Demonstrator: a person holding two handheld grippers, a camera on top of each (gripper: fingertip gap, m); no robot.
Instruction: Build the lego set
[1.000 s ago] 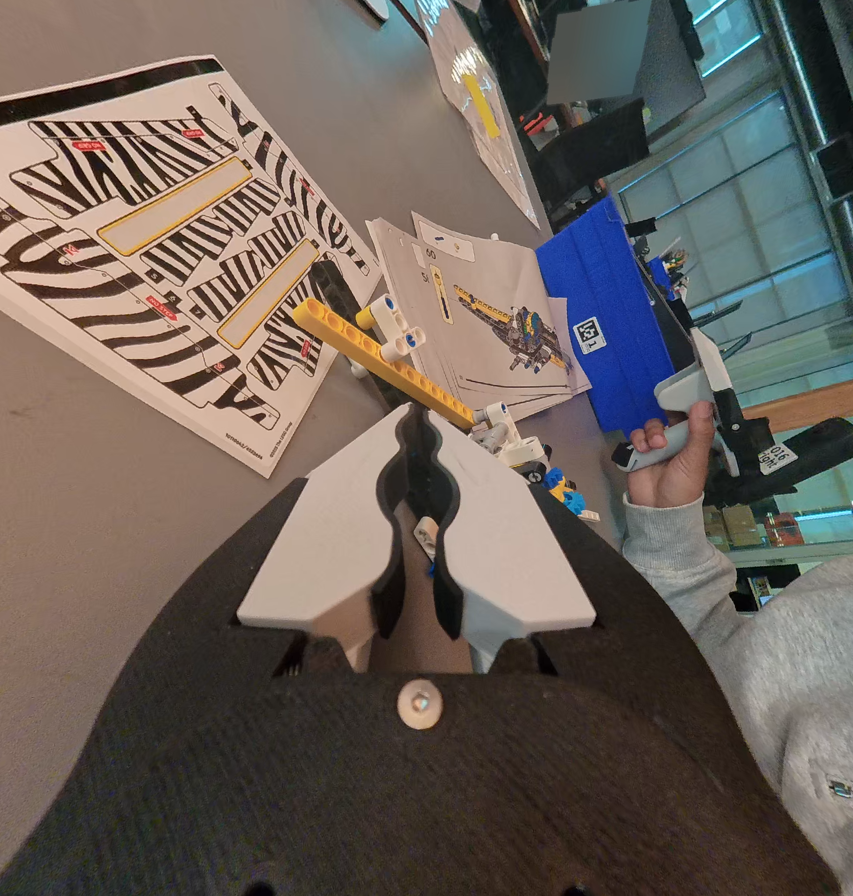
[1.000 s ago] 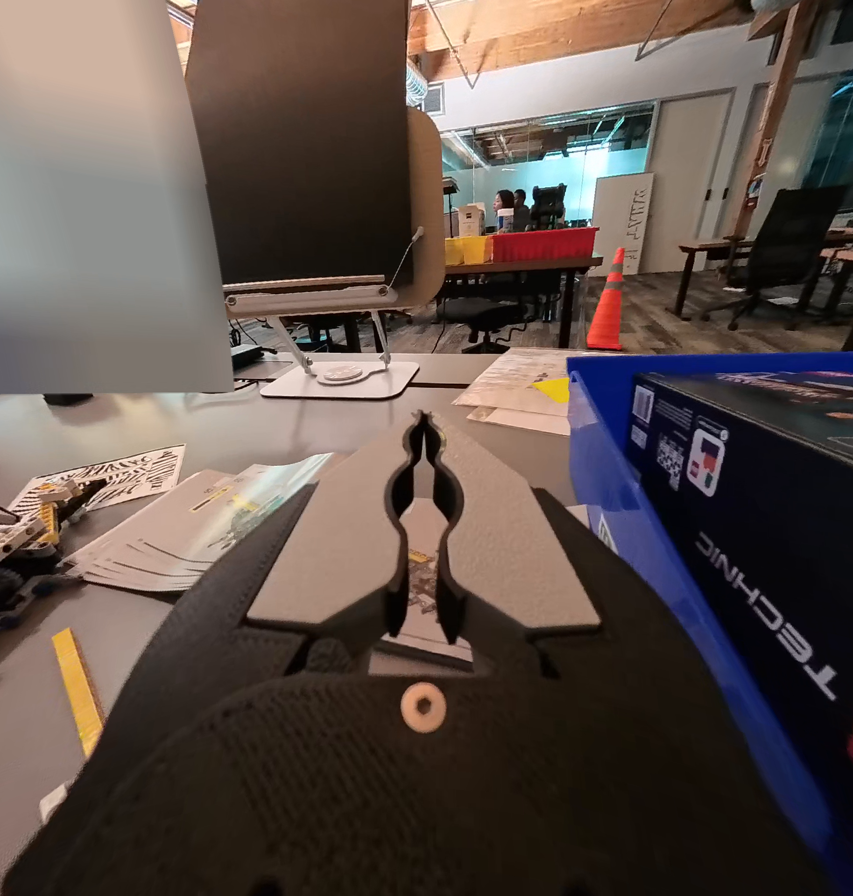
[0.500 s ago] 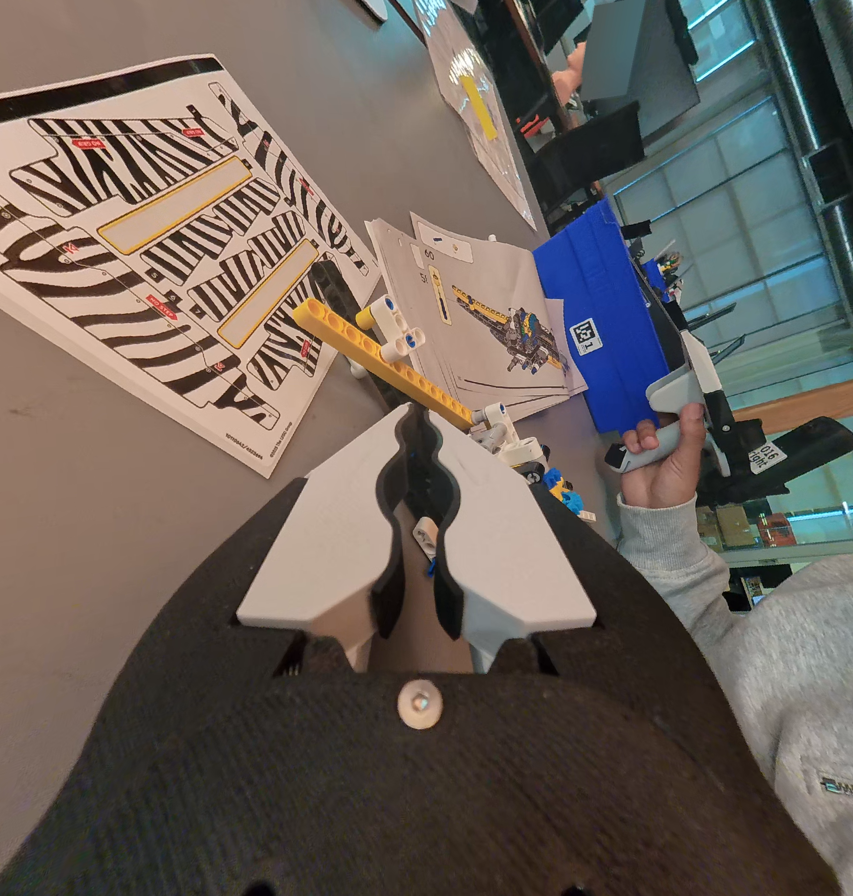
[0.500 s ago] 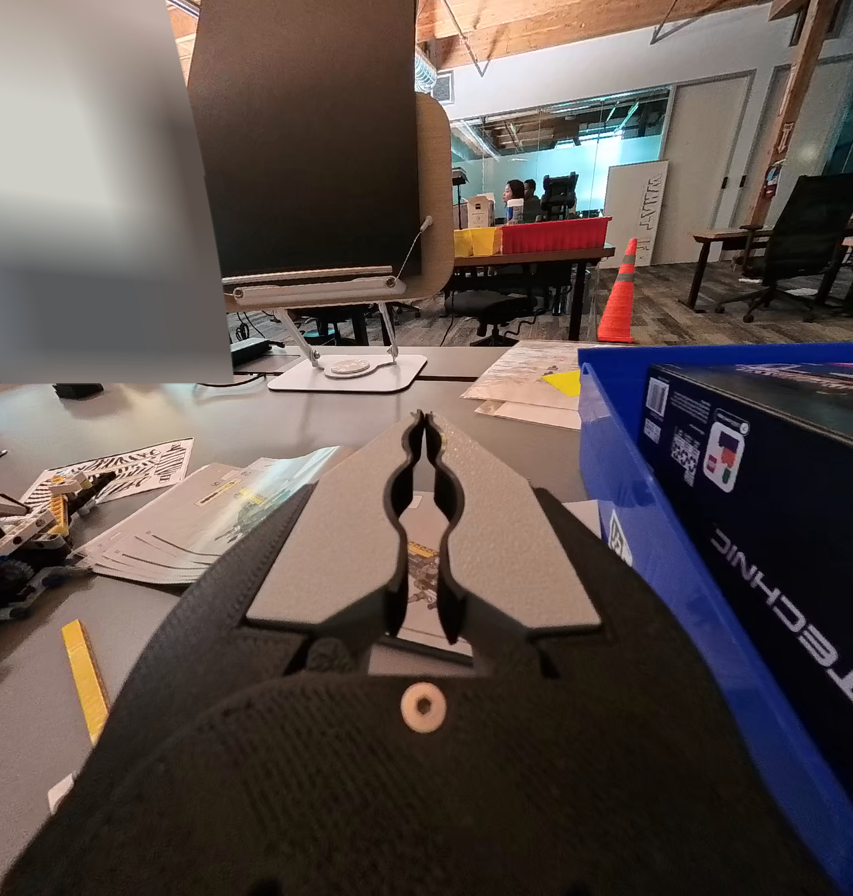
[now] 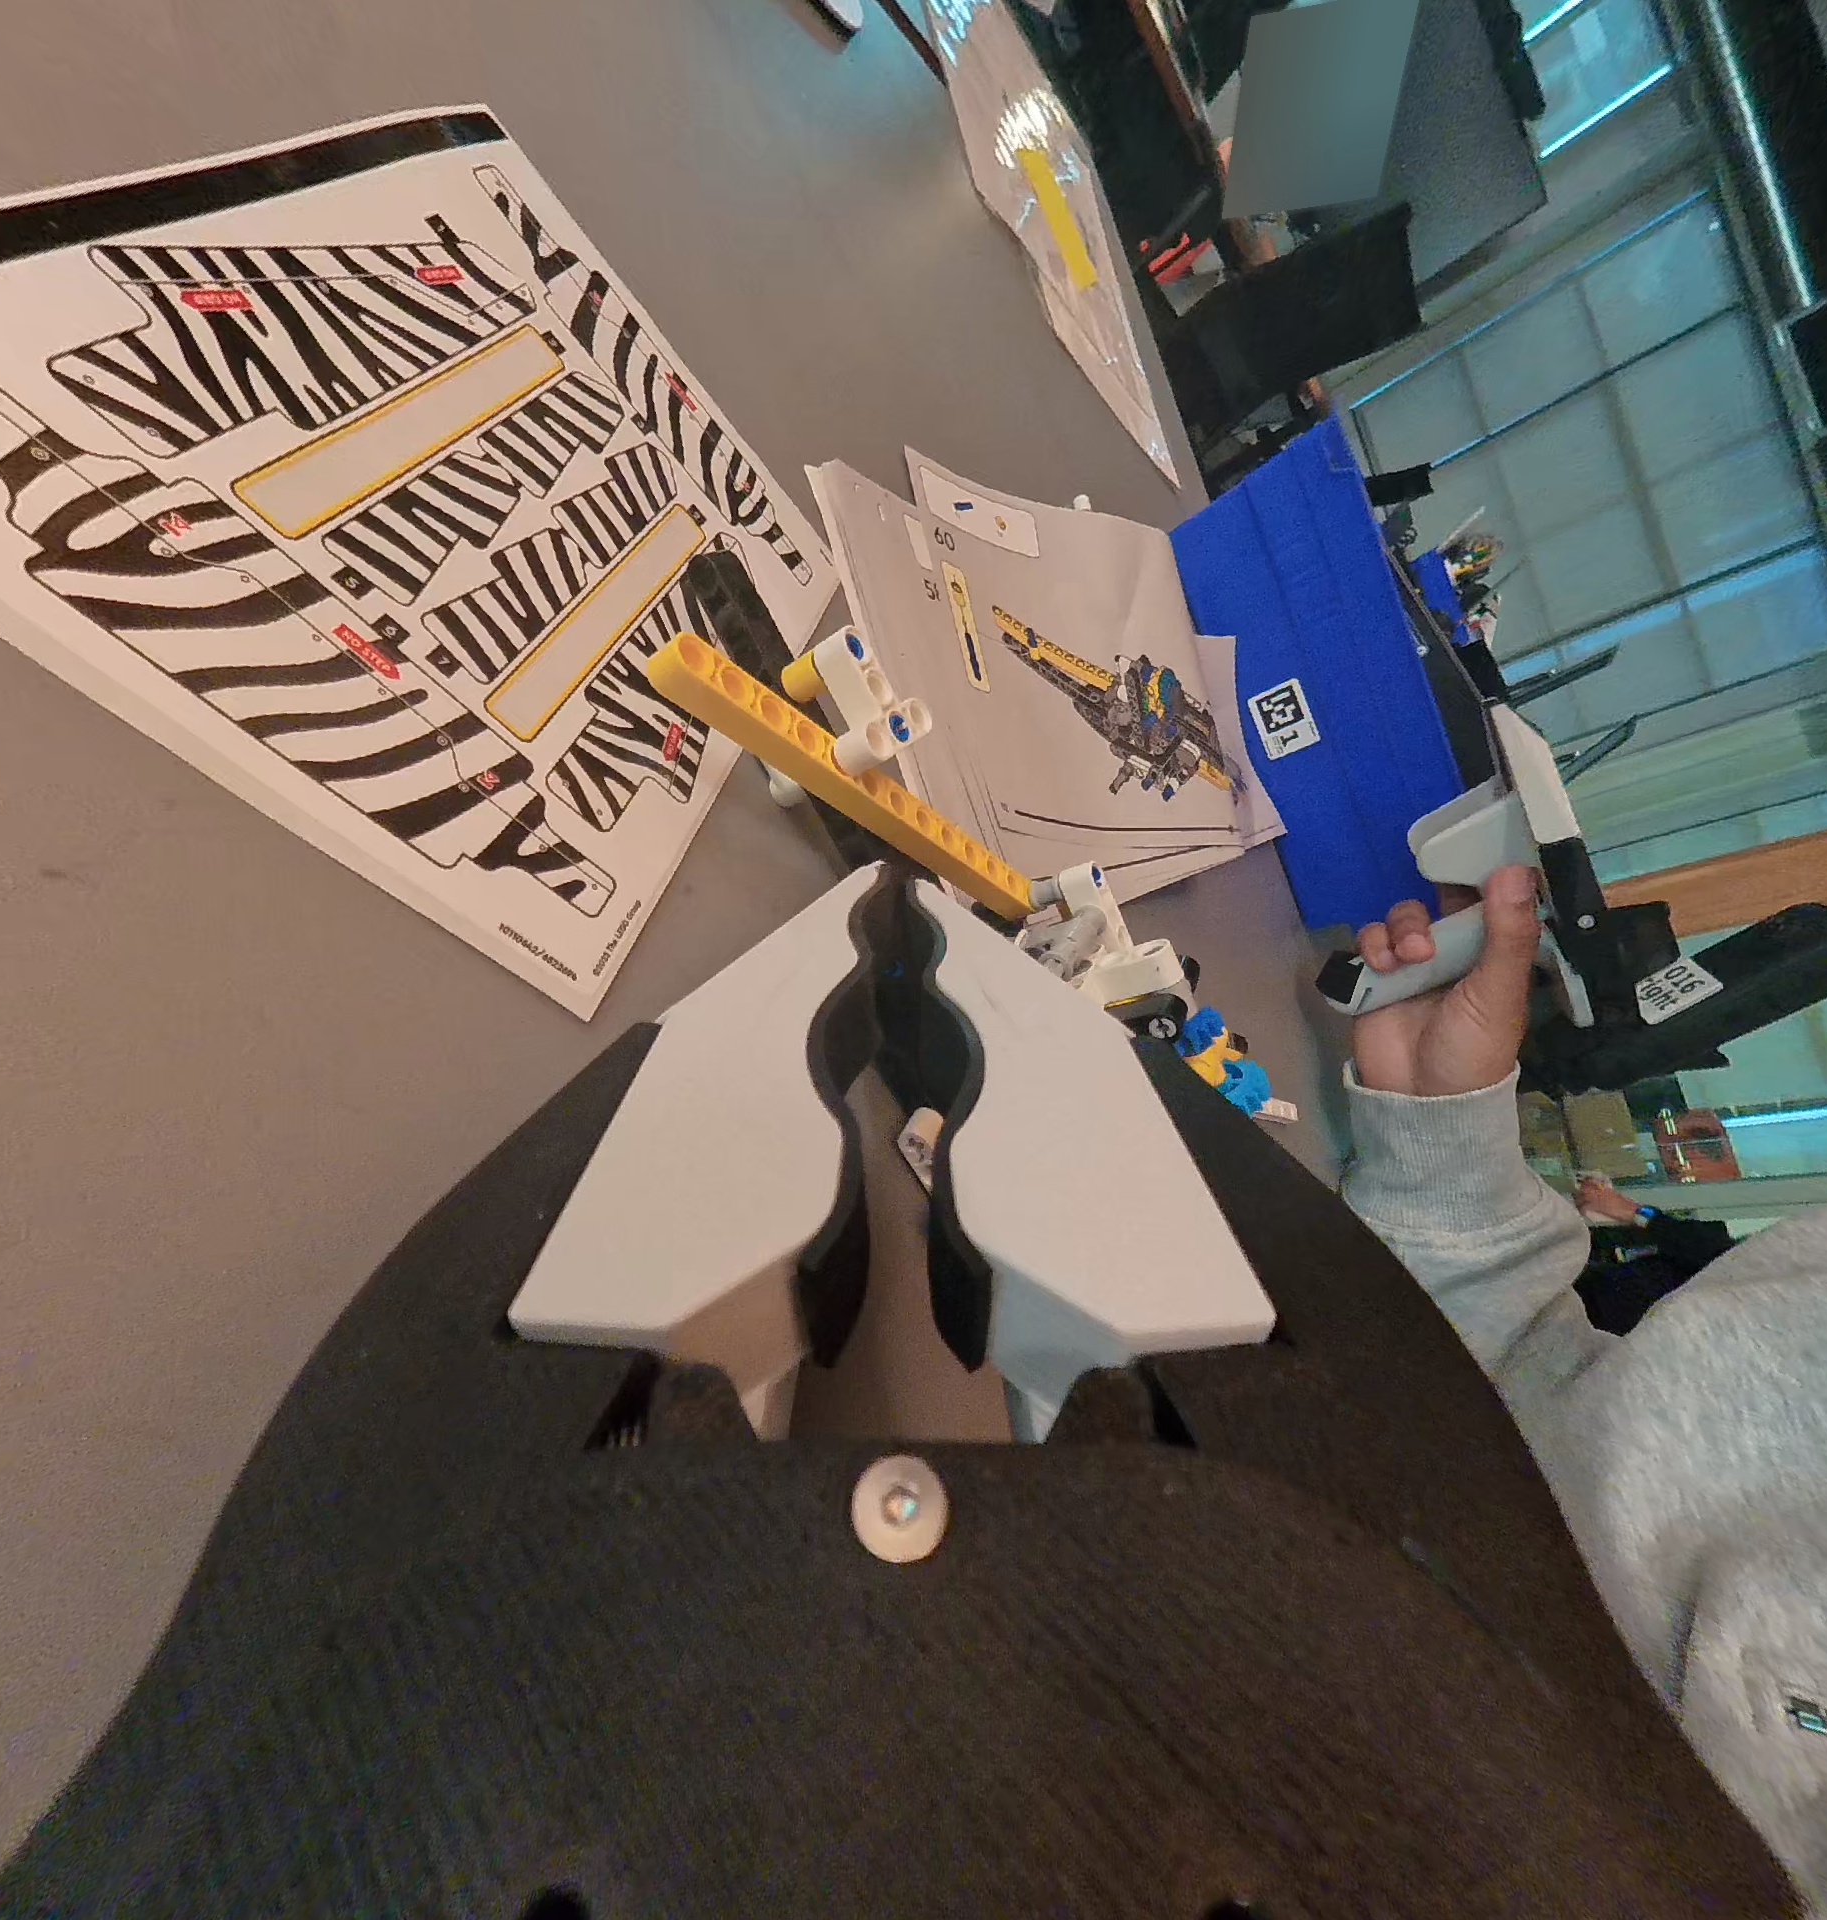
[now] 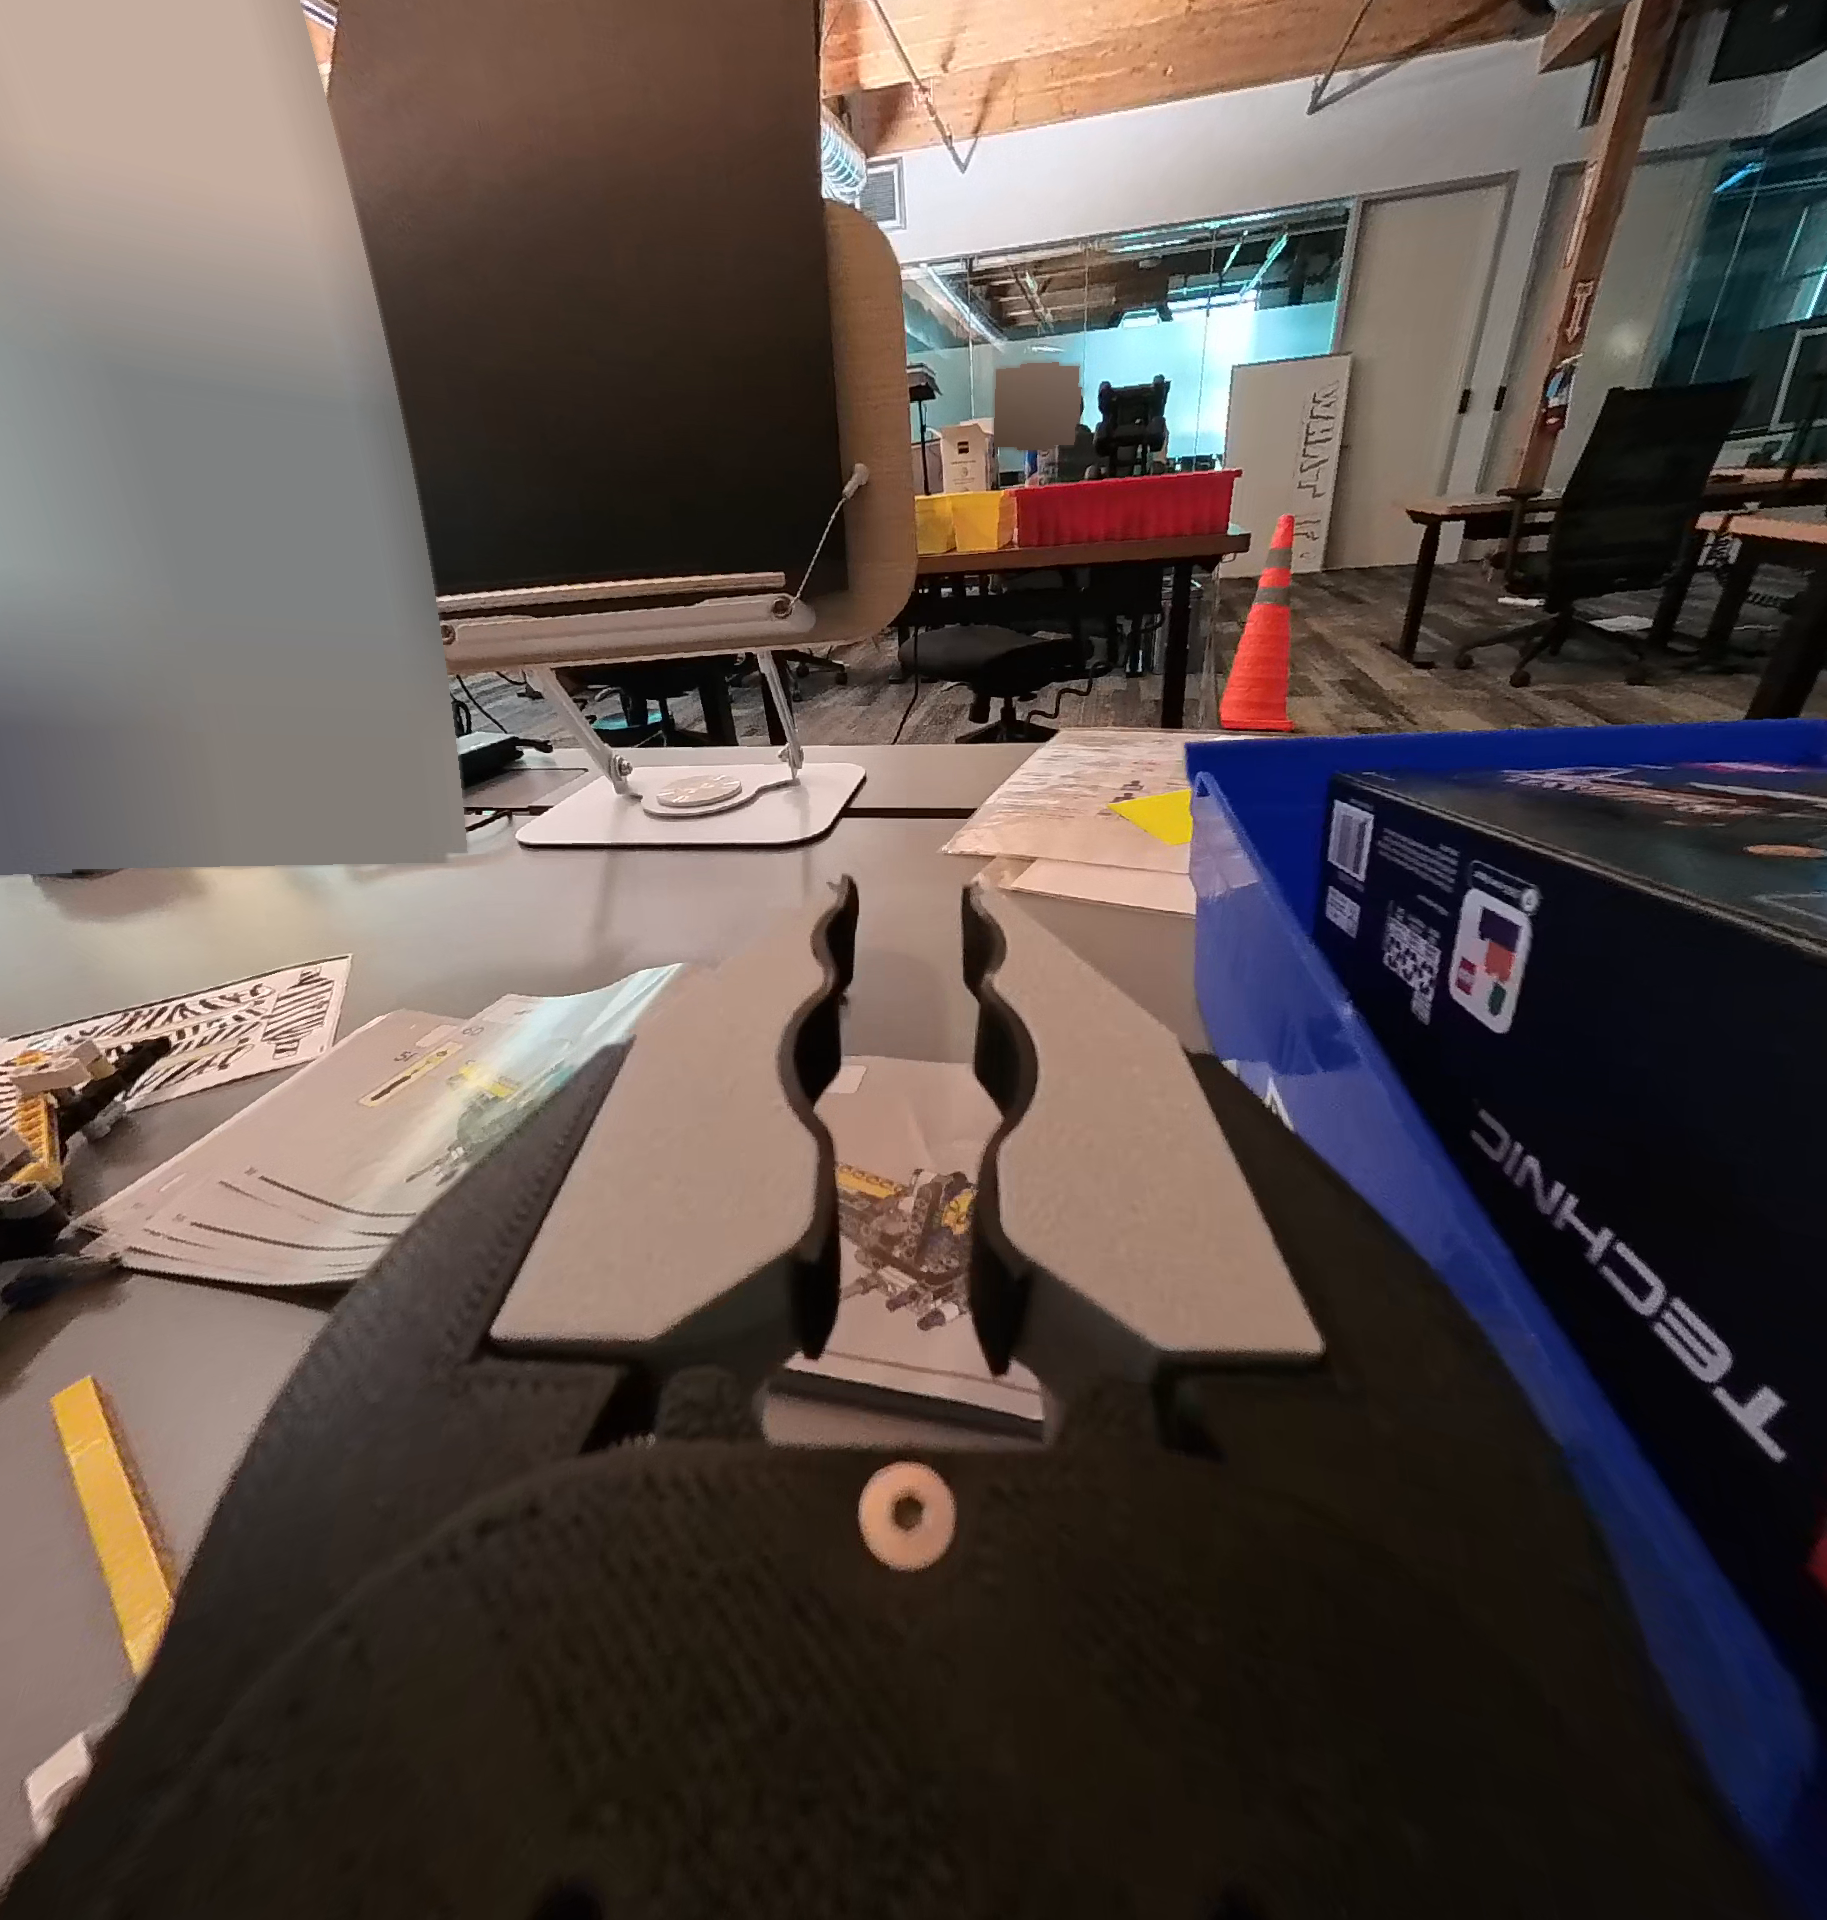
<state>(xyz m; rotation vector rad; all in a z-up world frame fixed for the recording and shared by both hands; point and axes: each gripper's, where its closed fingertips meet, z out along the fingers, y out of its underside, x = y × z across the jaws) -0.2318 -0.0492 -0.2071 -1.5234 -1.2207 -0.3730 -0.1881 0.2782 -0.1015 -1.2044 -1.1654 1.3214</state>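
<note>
Right gripper (image 6: 907,914) fingers now parted, narrow gap, holding nothing, over instruction booklet (image 6: 369,1143); left gripper (image 5: 896,894) pinched onto lego model (image 5: 836,758).

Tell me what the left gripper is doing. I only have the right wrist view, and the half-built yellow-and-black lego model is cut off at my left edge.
Observer: The left gripper is shut on the lego model, on a black part of it.
Operator: Where does its long beam point?
Observer: The yellow holed beam slants away from the fingertips toward the zebra-striped sticker sheet.
Operator: Any loose parts nearby?
Observer: Small blue and yellow pieces lie on the grey table beside the model, toward the hand holding the right gripper.
</note>
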